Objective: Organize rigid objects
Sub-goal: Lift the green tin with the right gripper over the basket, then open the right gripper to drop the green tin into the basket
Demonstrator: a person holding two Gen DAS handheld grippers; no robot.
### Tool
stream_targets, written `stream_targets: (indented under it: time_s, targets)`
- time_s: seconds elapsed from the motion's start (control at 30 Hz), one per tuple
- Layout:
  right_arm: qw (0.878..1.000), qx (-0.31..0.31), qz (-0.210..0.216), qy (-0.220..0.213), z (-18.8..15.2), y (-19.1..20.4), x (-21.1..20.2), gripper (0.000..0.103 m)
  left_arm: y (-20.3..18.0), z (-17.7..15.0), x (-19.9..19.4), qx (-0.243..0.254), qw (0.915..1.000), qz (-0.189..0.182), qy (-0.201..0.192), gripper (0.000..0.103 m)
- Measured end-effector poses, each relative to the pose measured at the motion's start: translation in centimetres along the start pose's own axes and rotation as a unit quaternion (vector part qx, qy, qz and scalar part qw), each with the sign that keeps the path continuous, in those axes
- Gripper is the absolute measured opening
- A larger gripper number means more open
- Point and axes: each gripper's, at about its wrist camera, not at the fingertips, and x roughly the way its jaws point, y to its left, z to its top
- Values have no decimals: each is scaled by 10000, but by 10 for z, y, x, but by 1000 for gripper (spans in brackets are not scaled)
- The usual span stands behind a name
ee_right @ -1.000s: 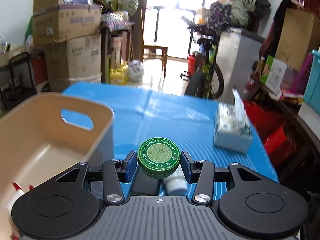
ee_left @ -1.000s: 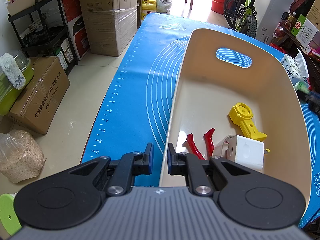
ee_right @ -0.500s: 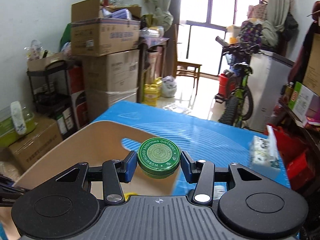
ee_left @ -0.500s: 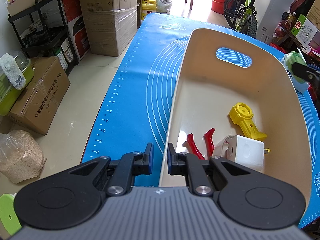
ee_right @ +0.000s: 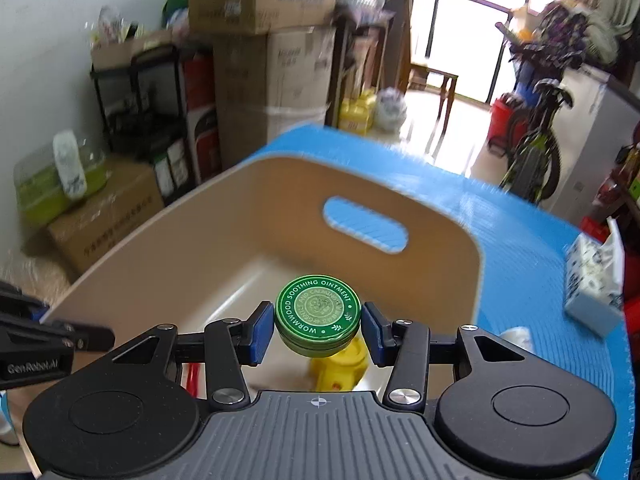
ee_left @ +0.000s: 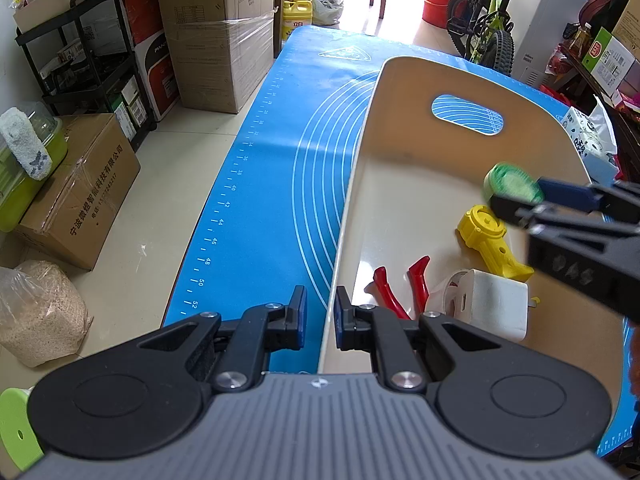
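A beige bin stands on the blue mat. My left gripper is shut on the bin's near left rim. My right gripper is shut on a round green ointment tin and holds it above the bin's inside. From the left wrist view the tin hangs over the bin's right side. In the bin lie a yellow plastic part, red-handled pliers and a white charger.
A tissue pack lies on the mat right of the bin. Cardboard boxes, a black shelf rack and a bag of grain stand on the floor to the left. A bicycle stands beyond the table.
My right gripper has carried the green tin leftward from above the mat to over the bin. My left gripper has stayed still on the bin's rim.
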Motion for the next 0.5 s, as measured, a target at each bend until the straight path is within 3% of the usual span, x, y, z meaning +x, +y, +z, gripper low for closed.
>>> stream_targets:
  time_s: [0.3,0.5]
  targets:
    - [9966,-335,62,754,-2,11,23,52,-1,0,1,9,10000,5,3,16]
    - [9935,-207,112,1115,1,6,31,53,-1,1,0,11,10000,9,6,16]
